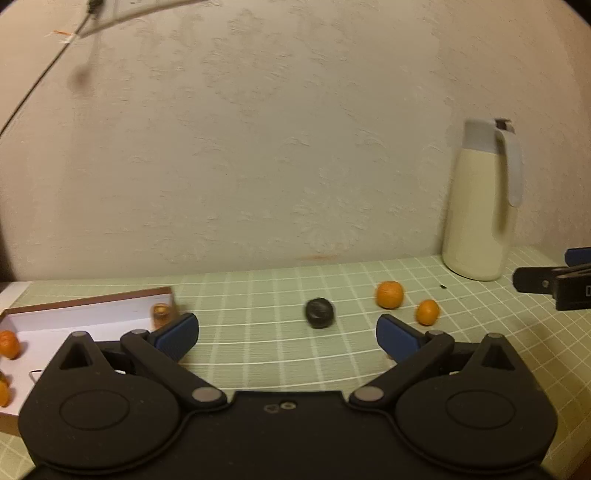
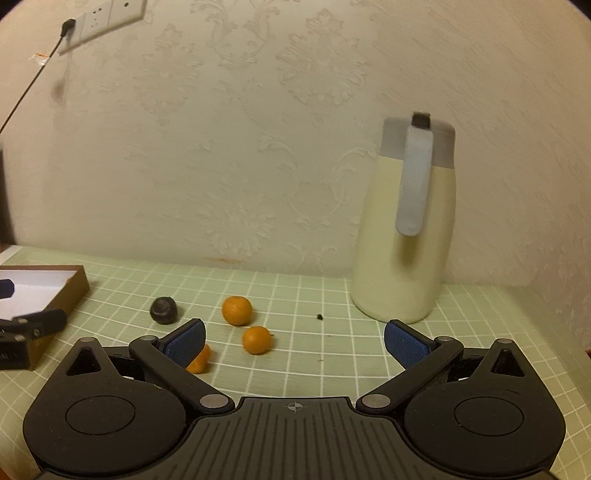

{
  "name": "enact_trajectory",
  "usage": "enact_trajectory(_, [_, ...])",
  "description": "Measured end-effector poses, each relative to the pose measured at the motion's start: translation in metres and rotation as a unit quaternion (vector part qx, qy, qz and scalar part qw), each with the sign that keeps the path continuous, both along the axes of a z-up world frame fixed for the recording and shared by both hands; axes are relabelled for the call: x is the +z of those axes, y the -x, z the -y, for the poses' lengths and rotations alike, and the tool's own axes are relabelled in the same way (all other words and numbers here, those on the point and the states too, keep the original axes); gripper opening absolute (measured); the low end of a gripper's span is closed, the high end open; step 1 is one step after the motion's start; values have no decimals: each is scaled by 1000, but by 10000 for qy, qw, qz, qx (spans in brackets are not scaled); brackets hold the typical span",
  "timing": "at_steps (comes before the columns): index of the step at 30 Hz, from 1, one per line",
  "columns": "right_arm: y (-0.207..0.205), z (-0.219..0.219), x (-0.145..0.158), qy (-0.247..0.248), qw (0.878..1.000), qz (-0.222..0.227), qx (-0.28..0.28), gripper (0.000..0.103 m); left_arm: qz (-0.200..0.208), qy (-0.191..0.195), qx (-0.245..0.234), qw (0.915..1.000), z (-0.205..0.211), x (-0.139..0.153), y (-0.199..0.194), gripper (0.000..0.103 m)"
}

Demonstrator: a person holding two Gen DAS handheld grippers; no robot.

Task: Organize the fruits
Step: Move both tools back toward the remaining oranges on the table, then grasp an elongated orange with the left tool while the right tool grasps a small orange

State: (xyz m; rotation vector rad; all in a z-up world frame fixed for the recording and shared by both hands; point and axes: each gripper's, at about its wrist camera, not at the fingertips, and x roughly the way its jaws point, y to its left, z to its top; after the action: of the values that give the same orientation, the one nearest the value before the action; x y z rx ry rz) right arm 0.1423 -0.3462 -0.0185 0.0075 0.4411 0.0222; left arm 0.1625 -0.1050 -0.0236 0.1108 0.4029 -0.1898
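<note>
Small orange fruits lie on the green checked mat: two [image 1: 389,294] [image 1: 427,312] in the left wrist view, three in the right wrist view [image 2: 237,310] [image 2: 256,339] [image 2: 199,360], the last partly behind my right gripper's left finger. A dark wrinkled fruit [image 1: 319,312] [image 2: 163,310] sits left of them. A brown box with a white inside [image 1: 92,314] [image 2: 70,288] holds several orange fruits [image 1: 8,344]. My left gripper [image 1: 286,334] is open, with the dark fruit ahead between its fingers. My right gripper [image 2: 293,341] is open near the orange fruits.
A cream jug with a grey lid and handle [image 1: 480,199] [image 2: 406,225] stands at the back right against the wall. A wall socket with a black cable [image 2: 99,18] is at the upper left. Each gripper shows at the other view's edge [image 1: 554,284] [image 2: 26,328].
</note>
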Motion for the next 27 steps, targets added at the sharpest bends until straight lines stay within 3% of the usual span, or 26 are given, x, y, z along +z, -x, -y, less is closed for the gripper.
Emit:
enact_trajectory(11, [-13, 7, -17, -5, 9999, -125, -25, 103, -182, -22, -136, 9997, 24, -17, -20, 96])
enact_trajectory(27, [-30, 38, -31, -191, 9990, -201, -339, 103, -518, -40, -426, 9977, 79, -51, -42, 82])
